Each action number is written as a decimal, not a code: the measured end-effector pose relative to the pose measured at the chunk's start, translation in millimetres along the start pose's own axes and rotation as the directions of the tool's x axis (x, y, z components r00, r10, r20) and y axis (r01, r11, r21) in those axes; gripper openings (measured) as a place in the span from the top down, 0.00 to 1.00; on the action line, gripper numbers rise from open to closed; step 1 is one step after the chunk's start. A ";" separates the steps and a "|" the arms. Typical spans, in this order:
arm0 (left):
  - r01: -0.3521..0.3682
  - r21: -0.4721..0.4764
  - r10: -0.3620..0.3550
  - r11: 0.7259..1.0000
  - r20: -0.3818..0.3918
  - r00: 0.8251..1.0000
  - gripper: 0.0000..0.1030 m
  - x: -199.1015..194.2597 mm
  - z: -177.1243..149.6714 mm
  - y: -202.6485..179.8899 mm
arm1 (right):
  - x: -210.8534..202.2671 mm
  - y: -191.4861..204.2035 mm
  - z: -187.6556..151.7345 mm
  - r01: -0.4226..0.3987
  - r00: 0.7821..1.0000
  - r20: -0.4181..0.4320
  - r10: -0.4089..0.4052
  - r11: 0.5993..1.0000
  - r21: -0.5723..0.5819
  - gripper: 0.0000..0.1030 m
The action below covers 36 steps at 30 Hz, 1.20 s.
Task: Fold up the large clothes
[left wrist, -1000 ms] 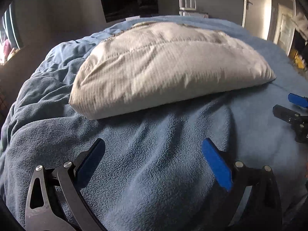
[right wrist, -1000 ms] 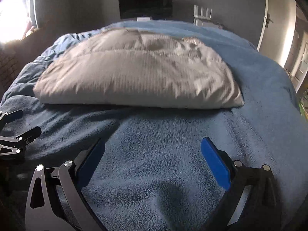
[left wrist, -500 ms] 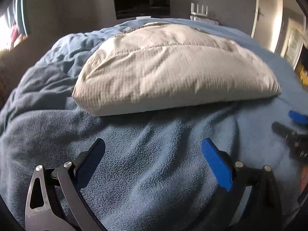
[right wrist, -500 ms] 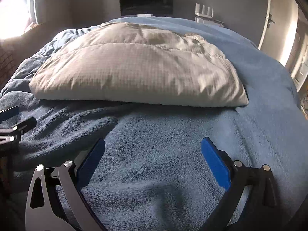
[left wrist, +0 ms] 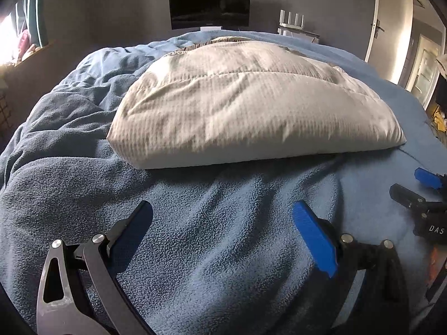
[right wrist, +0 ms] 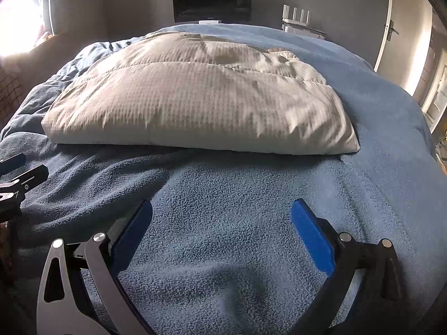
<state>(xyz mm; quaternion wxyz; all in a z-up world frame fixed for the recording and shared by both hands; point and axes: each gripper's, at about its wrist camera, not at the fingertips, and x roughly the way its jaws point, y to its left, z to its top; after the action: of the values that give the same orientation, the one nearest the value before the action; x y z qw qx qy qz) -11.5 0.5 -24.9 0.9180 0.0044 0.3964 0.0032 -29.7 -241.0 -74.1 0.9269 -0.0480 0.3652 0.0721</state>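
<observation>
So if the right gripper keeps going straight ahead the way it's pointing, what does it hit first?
Probably the near edge of the folded beige quilted cover, past bare blue fleece blanket; the open right gripper holds nothing.

Left gripper point(left wrist: 222, 215): jaws spread wide, blue pads facing each other across wide gap, nothing between them. Fingers low over blue fleece blanket point(left wrist: 223, 251), pointing toward far side of it; contact with fleece cannot be told.

Right gripper point(right wrist: 220, 213): jaws likewise spread wide, empty, low over same blanket, same heading.

Grippers side by side, apart. Right gripper's tips, blue pad and black finger, show at right edge of left wrist view; left gripper's black tips show at left edge of right wrist view.
</observation>
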 end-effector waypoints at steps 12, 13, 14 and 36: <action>-0.001 0.003 0.001 1.000 -0.001 1.000 0.06 0.5 -0.5 3.1 | 0.3 0.0 -1.0 0.003 1.000 -0.005 -0.003 1.000 0.005 0.07; -0.001 0.004 0.001 1.000 -0.002 1.000 0.06 0.7 -0.7 3.0 | 0.3 0.1 -1.2 0.003 1.000 -0.006 -0.003 1.000 0.006 0.07; 0.000 0.004 0.000 1.000 -0.002 1.000 0.06 0.5 -0.7 3.0 | 0.4 0.2 -1.0 0.003 1.000 -0.005 -0.003 1.000 0.005 0.07; 0.000 0.007 0.000 1.000 -0.005 1.000 0.06 1.4 -1.3 2.0 | 0.5 0.2 -1.2 0.003 1.000 -0.006 -0.003 1.000 0.003 0.07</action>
<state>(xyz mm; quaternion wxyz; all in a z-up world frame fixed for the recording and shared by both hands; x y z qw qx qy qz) -11.5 2.6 -26.7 0.9170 0.0077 0.3989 0.0018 -30.2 -240.9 -75.4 0.9260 -0.0472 0.3679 0.0701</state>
